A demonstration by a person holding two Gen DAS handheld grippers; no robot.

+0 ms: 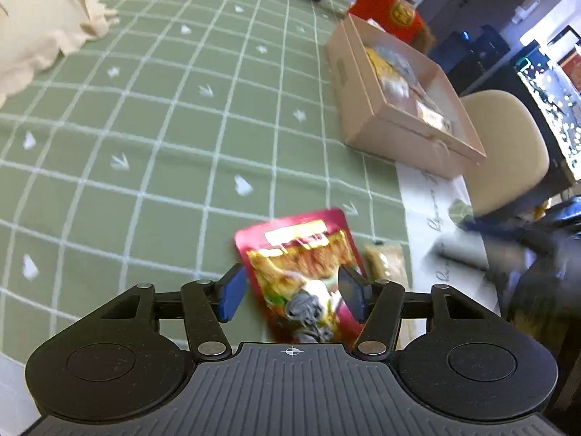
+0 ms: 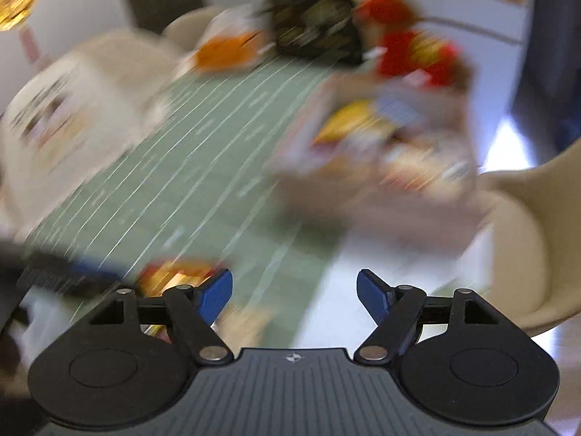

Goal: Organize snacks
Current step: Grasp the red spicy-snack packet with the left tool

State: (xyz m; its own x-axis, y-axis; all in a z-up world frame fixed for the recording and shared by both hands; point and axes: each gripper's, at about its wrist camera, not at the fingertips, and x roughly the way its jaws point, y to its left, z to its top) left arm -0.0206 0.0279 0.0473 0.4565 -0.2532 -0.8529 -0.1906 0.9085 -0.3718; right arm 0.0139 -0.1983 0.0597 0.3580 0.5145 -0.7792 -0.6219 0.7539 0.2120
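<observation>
Pickup step: left gripper [image 1: 290,292] jaws wide, straddling red snack packet [image 1: 301,254] near surface's right edge, not pinching. Right gripper [image 2: 294,292] jaws wide, empty. Next: close, carry to box [image 1: 392,109].

Bare tablecloth [image 1: 163,127] left of box [image 1: 395,116]

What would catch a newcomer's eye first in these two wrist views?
The shiny red snack packet on the green checked tablecloth, lying between the open jaws of the left gripper. Further right, an open cardboard box already holds snacks. The right wrist view is heavily blurred; the right gripper is open and empty.
</observation>
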